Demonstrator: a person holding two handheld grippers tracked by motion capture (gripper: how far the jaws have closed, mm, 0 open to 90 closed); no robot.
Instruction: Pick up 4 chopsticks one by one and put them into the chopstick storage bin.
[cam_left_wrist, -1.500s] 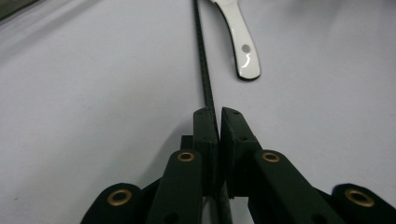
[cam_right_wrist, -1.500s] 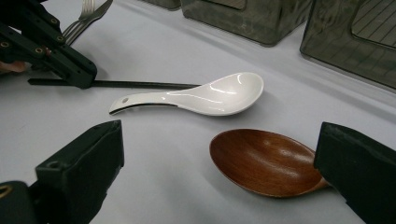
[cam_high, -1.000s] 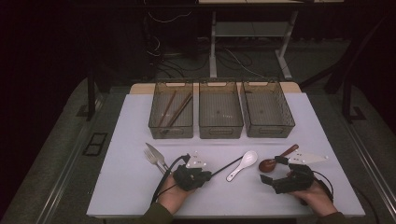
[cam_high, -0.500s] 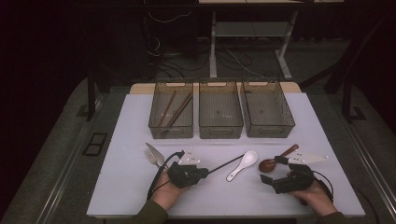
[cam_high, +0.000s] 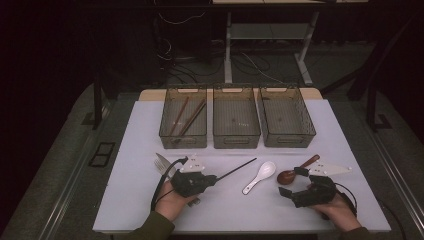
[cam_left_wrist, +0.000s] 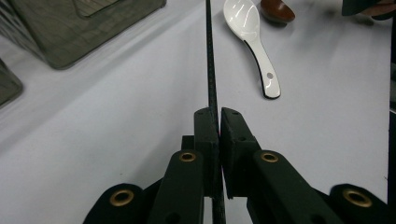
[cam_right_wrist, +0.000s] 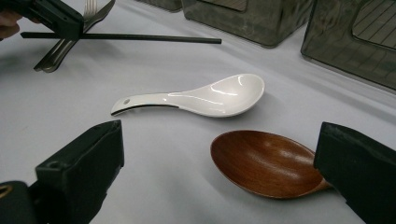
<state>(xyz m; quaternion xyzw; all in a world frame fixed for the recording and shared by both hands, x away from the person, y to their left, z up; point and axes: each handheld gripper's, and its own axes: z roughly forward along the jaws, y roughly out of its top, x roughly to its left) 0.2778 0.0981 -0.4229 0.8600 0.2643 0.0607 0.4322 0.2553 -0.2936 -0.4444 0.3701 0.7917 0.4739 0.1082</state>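
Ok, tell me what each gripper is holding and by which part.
The left gripper is shut on a black chopstick, clamping it near one end. The right gripper is open around the wooden spoon, holding nothing.

White ceramic spoon (cam_high: 260, 176) lies flat btwn left gripper (cam_high: 212, 178) & right gripper (cam_high: 292, 182), bowl end farther off. Metal forks (cam_high: 161, 162) just outboard of the left gripper, on the white table (cam_high: 135, 200). 3 mesh bins in a row well beyond both grippers: left bin (cam_high: 167, 131) w/ brown chopsticks (cam_high: 186, 119), mid bin (cam_high: 236, 137), right bin (cam_high: 287, 137).
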